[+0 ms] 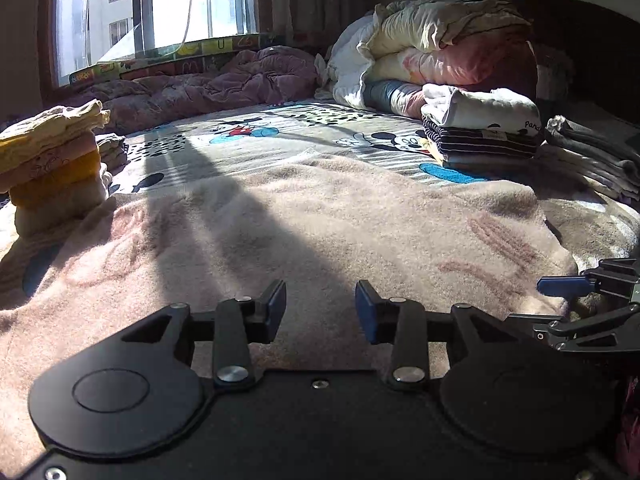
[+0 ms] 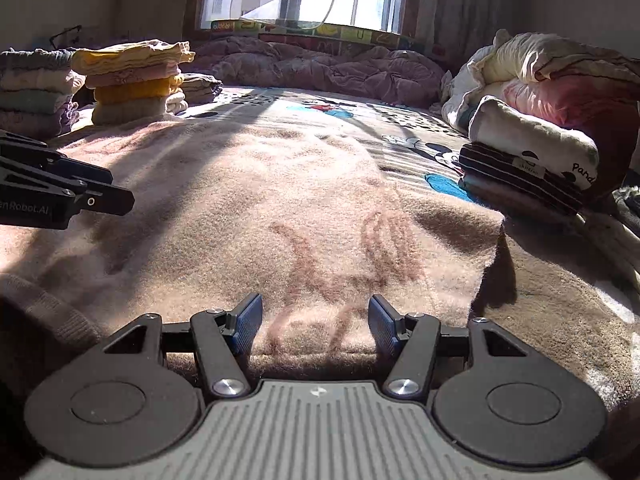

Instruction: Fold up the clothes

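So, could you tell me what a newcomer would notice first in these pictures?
The fuzzy pink garment spread flat across the bed's near half, streaked with sunlight and shadow. Behind it to the left stands a neat stack of yellow and pink folded clothes; to the right, a white panda-print top sits on striped ones, before rolled quilts.
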